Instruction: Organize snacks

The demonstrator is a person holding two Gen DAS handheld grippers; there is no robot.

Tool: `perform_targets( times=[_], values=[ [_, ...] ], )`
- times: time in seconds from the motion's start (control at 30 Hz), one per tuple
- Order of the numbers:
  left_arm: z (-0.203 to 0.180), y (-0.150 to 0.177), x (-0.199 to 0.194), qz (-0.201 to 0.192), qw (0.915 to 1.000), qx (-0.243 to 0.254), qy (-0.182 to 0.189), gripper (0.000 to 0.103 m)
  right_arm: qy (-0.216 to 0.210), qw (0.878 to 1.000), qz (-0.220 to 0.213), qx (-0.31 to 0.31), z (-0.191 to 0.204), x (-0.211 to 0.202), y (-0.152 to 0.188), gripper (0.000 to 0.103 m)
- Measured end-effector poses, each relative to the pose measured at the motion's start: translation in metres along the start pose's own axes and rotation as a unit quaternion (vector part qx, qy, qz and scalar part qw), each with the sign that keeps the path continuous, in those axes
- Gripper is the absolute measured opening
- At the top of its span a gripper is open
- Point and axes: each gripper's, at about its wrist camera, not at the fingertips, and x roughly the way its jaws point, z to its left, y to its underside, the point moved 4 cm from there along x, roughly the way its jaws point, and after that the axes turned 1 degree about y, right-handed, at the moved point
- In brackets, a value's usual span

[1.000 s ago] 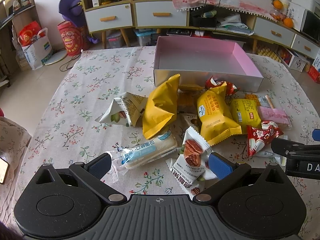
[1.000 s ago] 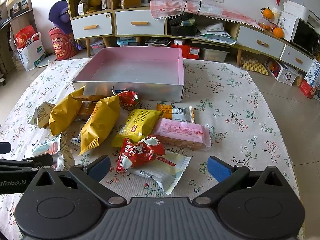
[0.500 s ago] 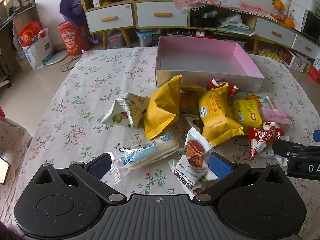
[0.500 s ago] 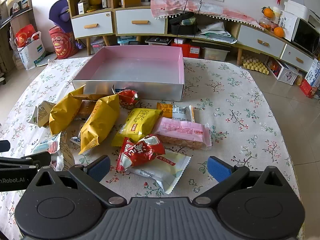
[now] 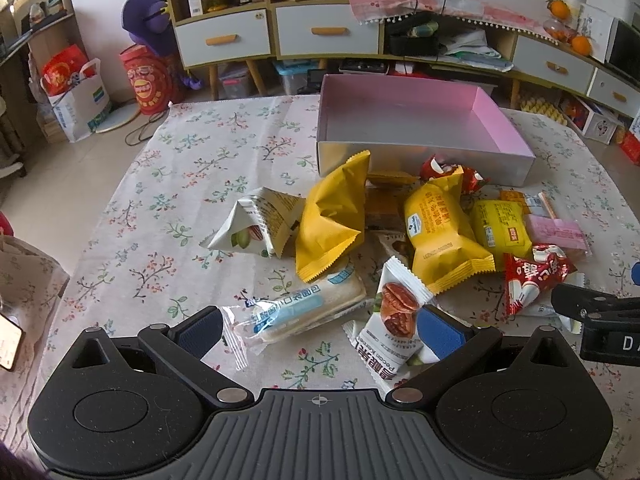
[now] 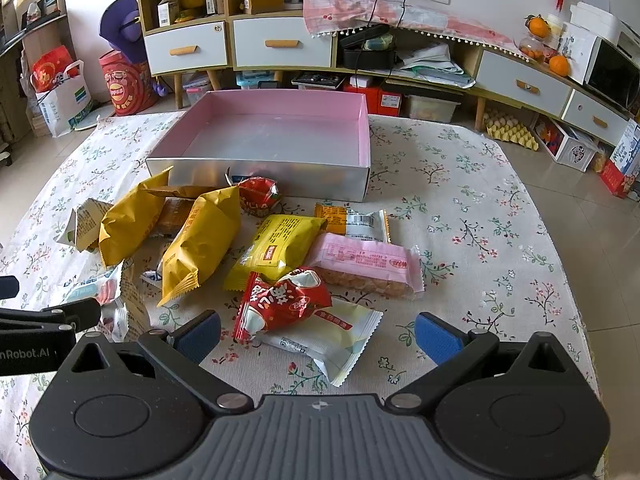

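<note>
left gripper: spread wide, gripping nothing, low over the floral tablecloth at the near edge of the snack pile.
between its blue pads, left wrist view: clear-ended bread roll pack with a pale blue label, lying slantwise; white pecan sachet just beside it, overlapping the right-hand pad.
beyond, left wrist view: crumpled plain yellow bag, printed yellow pillow pack, white folded pistachio pouch, all apart from the box.
destination, left wrist view: shallow silver box with pink lining at the far side, nothing seen inside.
grip advice, left side: best to straddle the bread pack across its short width, clear of the sachet, and close gently since soft bread likely crushes.
right gripper: spread wide too, holding nothing.
between its pads, right wrist view: red crinkled snack bag with white lettering resting on a pale white-green flat packet.
nearby, right wrist view: pink wrapped cracker bar, small yellow packet, both touching neighbours.
destination, right wrist view: same box straight ahead past the pile, a small red packet against its front wall.
grip advice, right side: likely wise to pinch only the red bag, high on its puffed body, so the packet beneath stays put.
risk: stacked wrappers may drag along; lift straight up before travelling over the box wall.
</note>
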Motion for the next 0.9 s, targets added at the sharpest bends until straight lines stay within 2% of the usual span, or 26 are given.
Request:
perform_targets(
  times=[0.17,0.27,0.37,0.47,0.7,0.83,0.9],
  values=[
    [0.0,-0.003,0.003,-0.02,0.9995,0.023,0.002,0.103,-0.007,1.0,0.001,-0.006,0.001,0.001,-0.002,0.088],
    [-0.002,-0.01,0.006,-0.036,0.9976,0.058,0.009,0.103,-0.039,0.998,-0.018,-0.037,0.003,-0.002,-0.011,0.088],
    [-0.003,-0.017,0.007,-0.048,0.9947,0.089,0.018,0.103,-0.067,0.997,-0.018,-0.044,0.001,0.001,-0.018,0.088],
    [0.001,-0.026,0.011,-0.041,0.9932,0.101,0.041,0.103,-0.088,0.995,-0.008,-0.049,-0.002,0.005,-0.022,0.088],
    [0.008,-0.048,0.022,-0.033,0.9887,0.117,0.088,0.103,-0.124,0.986,-0.008,-0.11,0.008,0.002,-0.036,0.088],
    [0.012,-0.056,0.032,-0.037,0.9858,0.116,0.116,0.103,-0.159,0.98,0.006,-0.122,0.012,0.013,-0.044,0.08],
    [0.012,-0.057,0.038,-0.042,0.9838,0.121,0.125,0.102,-0.163,0.978,0.007,-0.131,0.014,0.018,-0.043,0.079]
  ],
)
